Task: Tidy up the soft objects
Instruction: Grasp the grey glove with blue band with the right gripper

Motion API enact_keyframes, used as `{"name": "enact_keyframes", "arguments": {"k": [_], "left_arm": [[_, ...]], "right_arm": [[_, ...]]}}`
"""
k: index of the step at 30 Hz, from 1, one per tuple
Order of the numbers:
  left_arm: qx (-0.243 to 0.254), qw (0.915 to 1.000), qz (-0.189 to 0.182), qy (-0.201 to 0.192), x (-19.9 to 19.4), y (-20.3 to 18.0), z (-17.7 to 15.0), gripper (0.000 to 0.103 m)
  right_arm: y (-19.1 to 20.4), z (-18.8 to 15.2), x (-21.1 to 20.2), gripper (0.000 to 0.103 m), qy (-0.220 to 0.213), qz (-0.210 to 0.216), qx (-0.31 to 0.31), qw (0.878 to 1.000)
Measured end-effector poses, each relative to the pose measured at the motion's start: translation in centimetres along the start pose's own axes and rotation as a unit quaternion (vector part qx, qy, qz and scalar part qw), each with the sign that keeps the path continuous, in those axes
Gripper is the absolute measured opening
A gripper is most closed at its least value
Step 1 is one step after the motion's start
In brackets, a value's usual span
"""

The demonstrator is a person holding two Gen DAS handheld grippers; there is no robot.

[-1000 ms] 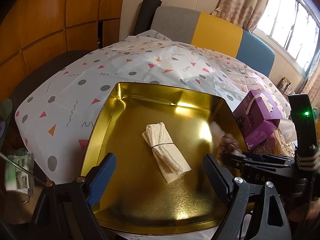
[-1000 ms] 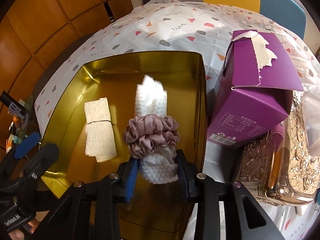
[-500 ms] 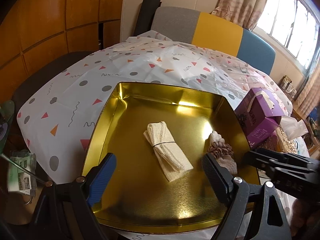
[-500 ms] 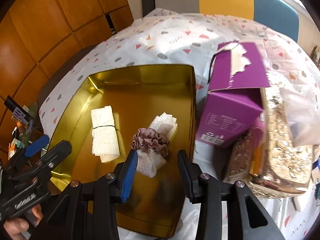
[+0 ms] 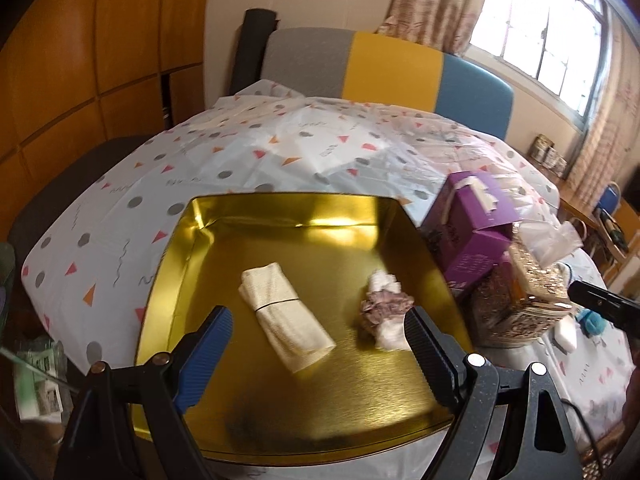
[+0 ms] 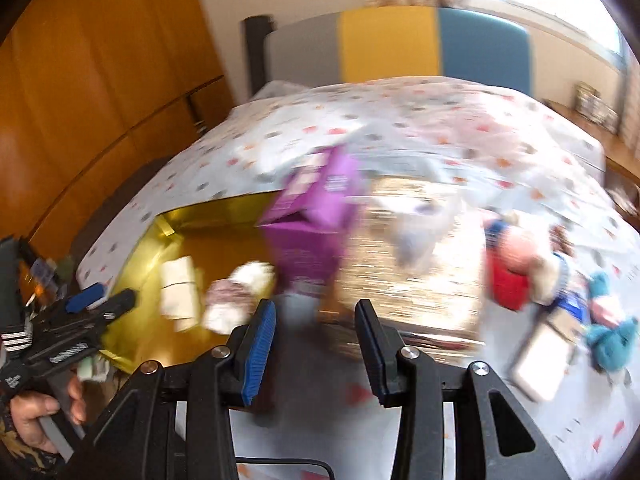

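**Soft rolls lie in the gold tray; the rest wait past the purple box**

Soft rolls come first: the cream cloth roll (image 5: 285, 314) and the white roll with a mauve scrunchie (image 5: 385, 311) lie side by side in the gold tray (image 5: 280, 208), long axes roughly parallel. Your left claw (image 5: 318, 344) hangs wide open and empty over the tray's near side. Your right claw (image 6: 316, 344) is partly open, gripping nothing, aimed at the purple box (image 6: 316, 216). Beyond that box, away from the tray, loose soft toys (image 6: 520, 268) lie on the worktop, so your right hand looks nearer.
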State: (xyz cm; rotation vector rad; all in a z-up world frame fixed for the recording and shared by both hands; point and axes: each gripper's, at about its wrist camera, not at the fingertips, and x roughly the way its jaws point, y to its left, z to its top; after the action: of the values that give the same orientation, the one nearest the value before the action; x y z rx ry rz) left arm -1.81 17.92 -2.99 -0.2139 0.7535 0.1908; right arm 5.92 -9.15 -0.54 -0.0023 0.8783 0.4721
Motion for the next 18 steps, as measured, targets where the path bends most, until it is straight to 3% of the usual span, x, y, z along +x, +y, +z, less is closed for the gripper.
{"name": "enact_keyframes", "arguments": {"k": [6, 9, 14, 18], "left_arm": [[0.026, 0.9994, -0.022, 0.004, 0.0, -2.2, 0.1, 0.088], [0.035, 0.9989, -0.031, 0.008, 0.1, -3.2, 0.1, 0.089], [0.05, 0.998, -0.036, 0.016, 0.5, -4.6, -0.1, 0.089], [0.055, 0.9975, -0.036, 0.023, 0.8, -5.1, -0.3, 0.089]], "right_arm": [[-9.6, -1.2, -1.7, 0.042, 0.005, -0.053, 0.117, 0.992], [-14.2, -1.5, -1.8, 0.05, 0.004, -0.07, 0.179, 0.981], [-20.1, -0.9, -0.8, 0.058, -0.003, -0.04, 0.285, 0.958], [-22.5, 0.5, 1.1, 0.065, -0.013, -0.009, 0.341, 0.94]]}}
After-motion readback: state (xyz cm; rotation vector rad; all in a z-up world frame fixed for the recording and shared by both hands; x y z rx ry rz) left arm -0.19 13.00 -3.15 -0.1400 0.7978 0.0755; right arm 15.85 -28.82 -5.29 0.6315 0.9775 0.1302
